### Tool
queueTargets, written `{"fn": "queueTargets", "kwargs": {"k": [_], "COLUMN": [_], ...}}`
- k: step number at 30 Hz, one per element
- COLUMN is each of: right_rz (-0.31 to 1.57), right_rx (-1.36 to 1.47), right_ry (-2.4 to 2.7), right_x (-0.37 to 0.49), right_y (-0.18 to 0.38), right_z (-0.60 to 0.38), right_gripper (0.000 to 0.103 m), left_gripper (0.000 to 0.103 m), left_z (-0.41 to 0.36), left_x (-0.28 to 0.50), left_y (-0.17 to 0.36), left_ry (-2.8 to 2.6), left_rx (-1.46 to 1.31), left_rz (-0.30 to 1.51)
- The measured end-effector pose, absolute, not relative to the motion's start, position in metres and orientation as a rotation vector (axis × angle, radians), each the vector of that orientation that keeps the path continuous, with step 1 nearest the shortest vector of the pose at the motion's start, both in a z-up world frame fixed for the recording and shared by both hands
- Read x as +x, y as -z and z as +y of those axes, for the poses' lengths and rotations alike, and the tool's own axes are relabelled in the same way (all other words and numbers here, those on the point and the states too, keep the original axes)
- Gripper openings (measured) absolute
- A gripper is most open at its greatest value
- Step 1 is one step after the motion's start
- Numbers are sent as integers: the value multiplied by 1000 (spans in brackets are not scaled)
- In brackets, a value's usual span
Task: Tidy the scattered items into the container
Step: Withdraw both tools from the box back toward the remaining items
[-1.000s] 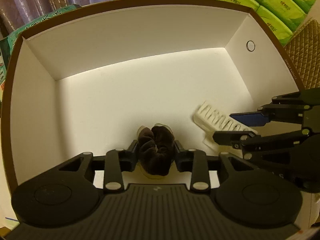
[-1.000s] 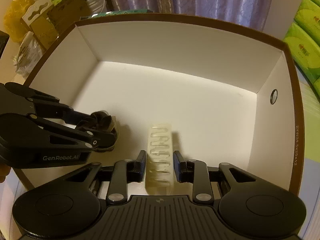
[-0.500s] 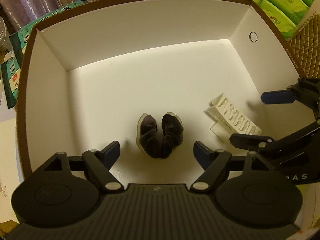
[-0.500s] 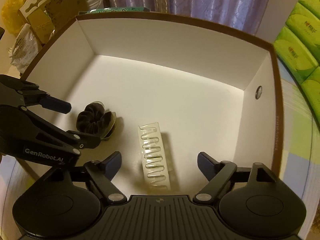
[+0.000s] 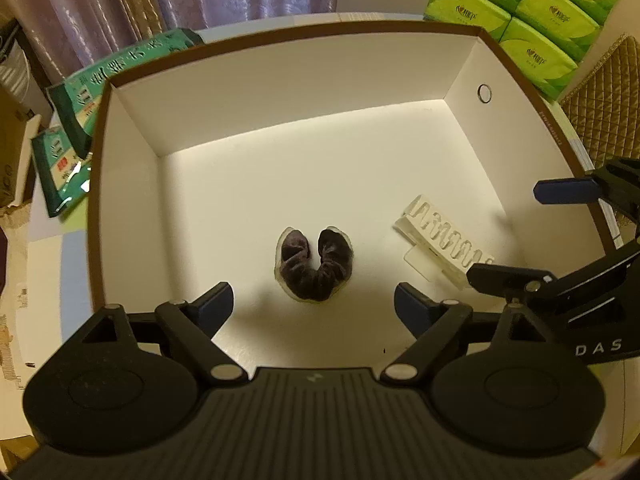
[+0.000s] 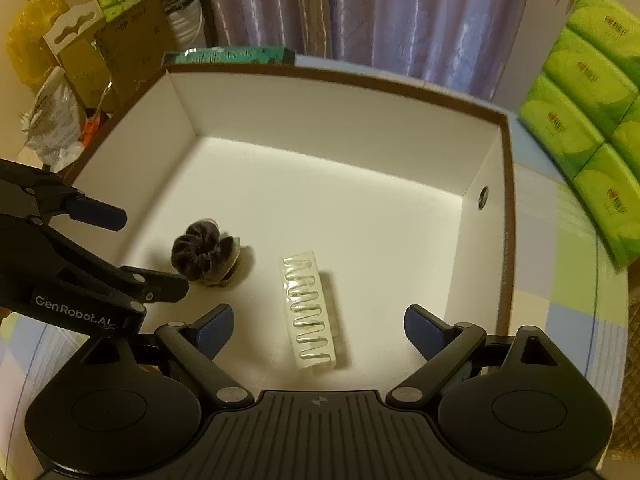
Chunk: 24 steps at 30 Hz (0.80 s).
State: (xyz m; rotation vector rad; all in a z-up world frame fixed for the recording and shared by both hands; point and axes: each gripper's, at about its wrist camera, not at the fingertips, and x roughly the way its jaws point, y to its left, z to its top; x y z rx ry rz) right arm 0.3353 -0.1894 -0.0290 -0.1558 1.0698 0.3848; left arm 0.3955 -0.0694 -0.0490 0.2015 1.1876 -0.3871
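A white box with a brown rim [image 5: 288, 80] [image 6: 340, 112] holds two items on its floor. A dark velvet scrunchie in clear wrap [image 5: 314, 266] [image 6: 204, 254] lies at the near middle. A clear pack of white clips [image 5: 444, 240] [image 6: 310, 310] lies to its right. My left gripper [image 5: 314, 306] is open and empty, above and just short of the scrunchie; it also shows in the right wrist view [image 6: 152, 252]. My right gripper [image 6: 318, 328] is open and empty above the clip pack; it also shows in the left wrist view [image 5: 532, 236].
Green tissue packs [image 5: 516, 12] [image 6: 588, 120] are stacked right of the box. Teal packets [image 5: 80, 120] lie left of it. Cardboard boxes and bags [image 6: 80, 64] stand at the far left. Purple curtains [image 6: 360, 12] hang behind.
Both grippers have opened, letting go of the scrunchie and the clip pack, and have pulled back and up from the box floor. Both items lie where they were released.
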Motion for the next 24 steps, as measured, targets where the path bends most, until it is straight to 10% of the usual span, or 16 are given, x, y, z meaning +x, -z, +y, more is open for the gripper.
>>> {"fn": "queueTargets", "kwargs": {"k": [24], "right_rz": [946], "right_rx": [-68], "right_ry": [-389], "right_x": [268], "right_y": [-19], "right_z": [-198], "right_gripper": [90], "left_gripper": [90], "left_z": [-54], "left_x": [318], "left_y": [-13], "left_ry": [340], "left_rx": [182], "left_rz": [1050]}}
